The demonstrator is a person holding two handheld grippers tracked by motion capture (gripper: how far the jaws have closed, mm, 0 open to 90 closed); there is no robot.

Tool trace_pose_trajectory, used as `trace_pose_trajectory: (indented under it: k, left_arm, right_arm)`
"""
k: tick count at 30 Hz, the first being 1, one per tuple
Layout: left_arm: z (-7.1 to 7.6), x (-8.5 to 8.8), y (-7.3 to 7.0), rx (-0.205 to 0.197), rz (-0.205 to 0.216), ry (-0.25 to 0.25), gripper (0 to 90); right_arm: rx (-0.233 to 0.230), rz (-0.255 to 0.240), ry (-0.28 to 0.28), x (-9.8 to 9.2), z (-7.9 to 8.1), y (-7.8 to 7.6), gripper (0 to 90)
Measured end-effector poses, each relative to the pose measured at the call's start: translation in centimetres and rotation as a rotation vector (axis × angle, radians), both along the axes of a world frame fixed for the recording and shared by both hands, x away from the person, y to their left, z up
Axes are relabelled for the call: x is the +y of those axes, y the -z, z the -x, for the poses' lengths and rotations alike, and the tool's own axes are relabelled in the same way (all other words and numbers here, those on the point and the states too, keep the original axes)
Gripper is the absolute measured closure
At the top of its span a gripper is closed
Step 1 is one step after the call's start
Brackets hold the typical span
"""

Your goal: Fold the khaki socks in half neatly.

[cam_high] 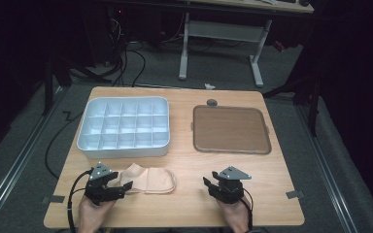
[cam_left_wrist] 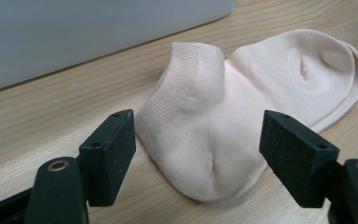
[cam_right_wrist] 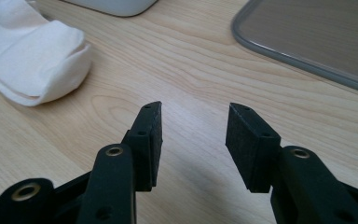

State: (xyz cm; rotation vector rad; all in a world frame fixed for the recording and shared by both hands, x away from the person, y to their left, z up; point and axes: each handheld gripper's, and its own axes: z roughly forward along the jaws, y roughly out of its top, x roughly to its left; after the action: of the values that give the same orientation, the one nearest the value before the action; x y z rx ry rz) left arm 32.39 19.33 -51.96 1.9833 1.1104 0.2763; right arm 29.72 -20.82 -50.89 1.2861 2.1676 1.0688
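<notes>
A pale pink ankle sock [cam_high: 148,179] lies flat near the table's front edge, left of centre. My left gripper [cam_high: 124,188] sits at its left end, open. In the left gripper view, the sock's heel [cam_left_wrist: 205,140] lies between the two black pads [cam_left_wrist: 114,149], and neither pad touches it. Further right, my right gripper [cam_high: 211,182] rests low over bare wood with its jaws open and nothing between them [cam_right_wrist: 194,108]. In the right gripper view the sock [cam_right_wrist: 32,56] is off to the upper left.
A white box with several compartments [cam_high: 126,151] stands behind the sock, its wall [cam_left_wrist: 74,32] close in the left gripper view. A flat brown tray [cam_high: 230,128] lies at the back right, with a small dark object [cam_high: 212,102] past its far edge. Desk legs and cables stand beyond the table.
</notes>
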Motion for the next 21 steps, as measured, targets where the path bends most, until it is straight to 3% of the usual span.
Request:
trace_pose_trajectory:
  k: [21]
  left_arm:
    - [-0.4, -1.4, 0.4, 0.012, 0.007, -0.004, 28.3]
  right_arm:
    - [0.014, -0.030, -0.131, 4.6, 0.4, 0.1, 55.4]
